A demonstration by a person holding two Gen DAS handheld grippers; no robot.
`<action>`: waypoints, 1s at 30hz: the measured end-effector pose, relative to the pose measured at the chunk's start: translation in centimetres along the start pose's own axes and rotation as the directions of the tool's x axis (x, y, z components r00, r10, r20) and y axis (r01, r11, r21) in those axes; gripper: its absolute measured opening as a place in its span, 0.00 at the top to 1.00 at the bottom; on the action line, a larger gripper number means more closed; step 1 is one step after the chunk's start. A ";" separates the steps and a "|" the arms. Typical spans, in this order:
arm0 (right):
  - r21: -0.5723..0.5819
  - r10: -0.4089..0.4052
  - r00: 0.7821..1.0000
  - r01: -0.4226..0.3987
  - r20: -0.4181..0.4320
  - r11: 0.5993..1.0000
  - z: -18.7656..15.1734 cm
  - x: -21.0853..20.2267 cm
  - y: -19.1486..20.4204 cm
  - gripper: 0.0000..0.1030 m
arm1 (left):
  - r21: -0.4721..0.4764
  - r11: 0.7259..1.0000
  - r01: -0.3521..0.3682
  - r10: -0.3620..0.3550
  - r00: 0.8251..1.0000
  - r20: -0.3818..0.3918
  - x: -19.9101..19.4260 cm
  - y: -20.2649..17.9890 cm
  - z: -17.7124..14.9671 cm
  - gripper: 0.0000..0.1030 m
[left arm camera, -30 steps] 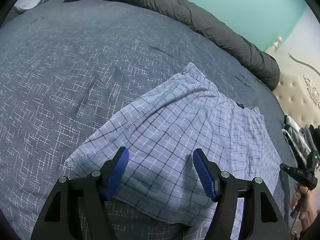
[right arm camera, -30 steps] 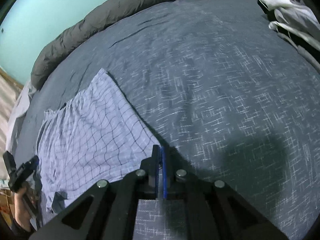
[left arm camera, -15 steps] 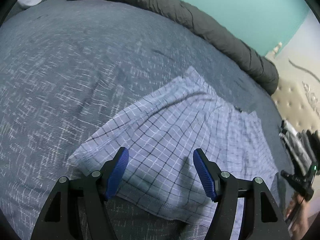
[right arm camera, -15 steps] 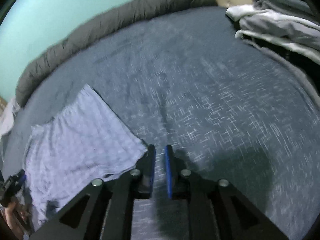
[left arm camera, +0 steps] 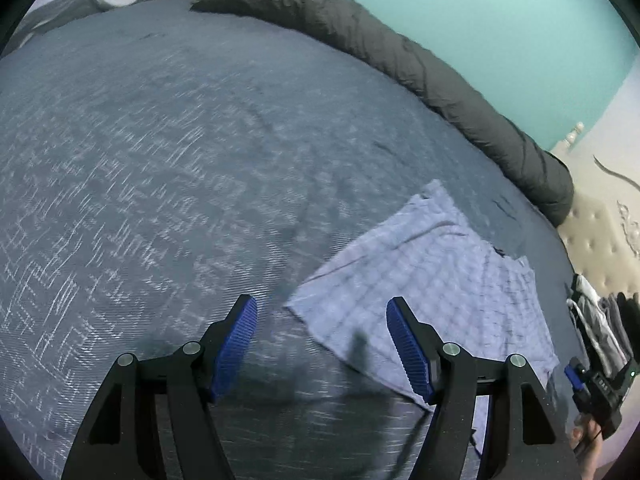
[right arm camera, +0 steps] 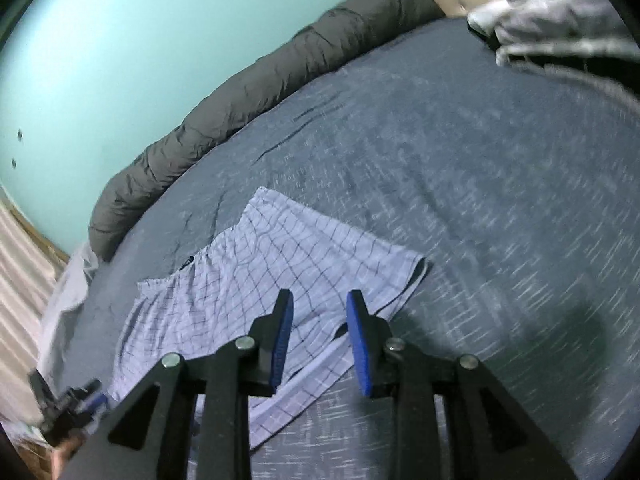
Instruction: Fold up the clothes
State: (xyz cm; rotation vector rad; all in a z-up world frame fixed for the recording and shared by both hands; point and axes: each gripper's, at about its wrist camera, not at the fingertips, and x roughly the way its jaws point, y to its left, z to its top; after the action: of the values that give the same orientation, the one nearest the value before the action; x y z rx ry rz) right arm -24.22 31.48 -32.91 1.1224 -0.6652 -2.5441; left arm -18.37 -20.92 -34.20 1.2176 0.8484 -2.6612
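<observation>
A wide bed (left arm camera: 168,168) in a dark blue, white-flecked cover filled both views, with a rolled grey duvet (left arm camera: 392,60) along its far edge against a turquoise wall and a tufted headboard (left arm camera: 600,232) at the right end. The checked shorts (right arm camera: 256,288) lay flat on the cover, folded over themselves, their long axis running from the gathered waistband at the far left toward the hem at the near right in the right wrist view. The right tongs (right arm camera: 320,336) hung directly over the near hem edge, their jaws opening with cloth showing below the gap but not pinched by either blue pad. The left tongs (left arm camera: 322,344) stood wide apart and empty; in that view the shorts (left arm camera: 432,280) lay ahead and to the right, with only their near left corner reaching between the jaws and bare cover beneath the left pad. By that reading the right hand was the nearer one for the next fold, while the left would have to shift right to reach an edge. No basket or box showed; a loose heap of other clothes (right arm camera: 560,20) sat at the bed's far right corner.
</observation>
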 end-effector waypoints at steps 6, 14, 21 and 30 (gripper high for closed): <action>-0.040 -0.014 0.999 0.015 0.043 0.999 -0.3 0.2 1.1 0.74 | 0.043 0.998 -0.037 0.038 0.999 -0.012 1.1 -0.6 -0.1 0.31; -0.026 0.000 0.999 0.001 0.038 1.000 -0.3 0.6 0.9 0.74 | 0.108 0.992 -0.062 0.063 0.998 -0.007 2.1 -1.4 -0.3 0.43; -0.027 0.006 0.999 -0.005 0.038 1.000 -0.4 0.7 1.1 0.74 | 0.074 0.997 -0.033 0.035 0.999 -0.026 2.6 -0.5 0.1 0.82; -0.025 0.010 0.999 -0.010 0.033 1.000 -0.6 0.8 1.0 0.74 | 0.078 0.996 0.033 -0.031 0.999 -0.024 2.2 -1.7 0.6 0.97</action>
State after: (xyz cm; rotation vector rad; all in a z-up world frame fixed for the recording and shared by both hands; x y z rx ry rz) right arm -24.24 30.09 -33.23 1.0688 -0.6439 -2.5605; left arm -20.76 -19.50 -34.69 1.2635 0.7802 -2.7351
